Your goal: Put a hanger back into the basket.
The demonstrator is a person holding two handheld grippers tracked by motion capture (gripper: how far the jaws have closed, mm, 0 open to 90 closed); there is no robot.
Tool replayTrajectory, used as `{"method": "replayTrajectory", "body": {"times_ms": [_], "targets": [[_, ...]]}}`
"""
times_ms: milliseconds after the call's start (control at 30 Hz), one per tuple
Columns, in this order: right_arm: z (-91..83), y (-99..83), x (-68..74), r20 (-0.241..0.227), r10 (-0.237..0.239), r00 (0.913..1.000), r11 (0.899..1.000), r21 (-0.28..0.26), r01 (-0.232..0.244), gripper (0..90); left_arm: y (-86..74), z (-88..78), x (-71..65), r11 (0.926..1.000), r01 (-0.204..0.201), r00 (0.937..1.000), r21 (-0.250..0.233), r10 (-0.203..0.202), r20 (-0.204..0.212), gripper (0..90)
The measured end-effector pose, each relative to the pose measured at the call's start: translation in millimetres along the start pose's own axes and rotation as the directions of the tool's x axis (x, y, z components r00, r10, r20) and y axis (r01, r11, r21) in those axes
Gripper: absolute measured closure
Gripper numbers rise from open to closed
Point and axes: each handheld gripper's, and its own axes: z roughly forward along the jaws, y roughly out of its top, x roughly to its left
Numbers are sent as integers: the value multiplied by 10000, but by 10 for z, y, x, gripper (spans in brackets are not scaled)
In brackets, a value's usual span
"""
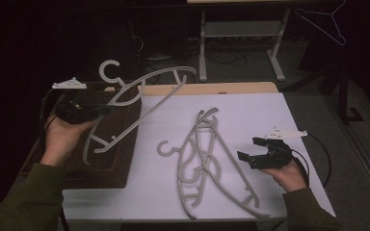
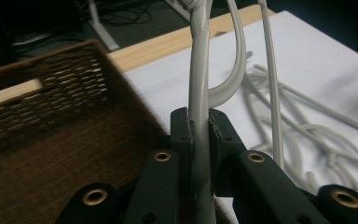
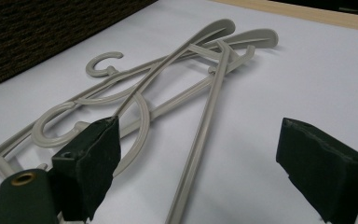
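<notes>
**Left gripper lifts one hanger over the basket; right gripper waits beside the pile**

The left hand point(image 1: 63, 137) comes in from the bottom left, palm up under its tool, forearm in a dark green sleeve angled toward the basket. The left gripper point(image 1: 107, 109) points level, toward the middle of the table, and its jaws are pinched on the shoulder bar of a grey plastic hanger point(image 1: 142, 98). In the left gripper view the bar point(image 2: 199, 93) runs straight up out from between the two black pads, which press on it from both sides. The hanger hangs in the air tilted, its hook point(image 1: 110, 70) above and beyond the jaws, its far end out past them, its lower end down toward the brown wicker basket point(image 1: 111, 163), which lies under and beside the jaws.

The right hand point(image 1: 289, 175) rests low near the right edge of the white table point(image 1: 270, 115), wrist bent inward. The right gripper point(image 1: 248, 149) points left toward the pile of hangers point(image 1: 207, 159) lying on the table. Its jaws are spread wide with nothing between the pads; in the right gripper view the pile point(image 3: 177, 88) lies ahead of and partly between the two jaws, apart from both pads, one long bar running down toward the gap.
</notes>
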Motion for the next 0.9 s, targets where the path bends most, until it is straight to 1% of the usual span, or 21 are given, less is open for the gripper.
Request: {"method": "replayTrajectory", "body": {"times_ms": [33,167,300,333,400,533,633,767,867,900], "targets": [[-6,-7,4,5,-37,10000,10000,-10,37,135,-10,-31,52,10000,-59,9999,51,60,-108,823],[-44,-43,16,55,-30,10000,10000,0,30,135,-73,-138,253,9998,207,9991,32,-206,-382,823],[-44,-52,3,57,58,10000,10000,-14,-58,135,-156,-233,444,9988,479,9964,62,-474,-705,823],[-40,-54,0,68,30,10000,10000,20,-30,135,-177,-258,497,9989,456,9962,122,-446,-754,823],[-30,-58,-3,64,11,10000,10000,36,-11,135,-221,-305,583,9985,512,9942,175,-493,-955,823],[-27,-58,-7,81,35,10000,10000,50,-35,135,-319,-404,755,9970,745,9896,201,-714,-1245,823],[-27,-59,-12,70,38,10000,10000,49,-39,135,-397,-482,871,9957,878,9846,287,-824,-1543,823],[-19,-57,-11,83,68,9999,9999,81,-69,135,-495,-549,998,9939,1029,9792,396,-942,-1797,823],[-11,-58,-13,99,15,9999,10000,79,-16,135,-554,-579,1077,9932,1051,9765,496,-936,-1939,823],[-11,-59,-12,114,22,9999,10000,75,-23,135,-573,-583,1090,9925,1116,9748,505,-995,-1998,823]]}}
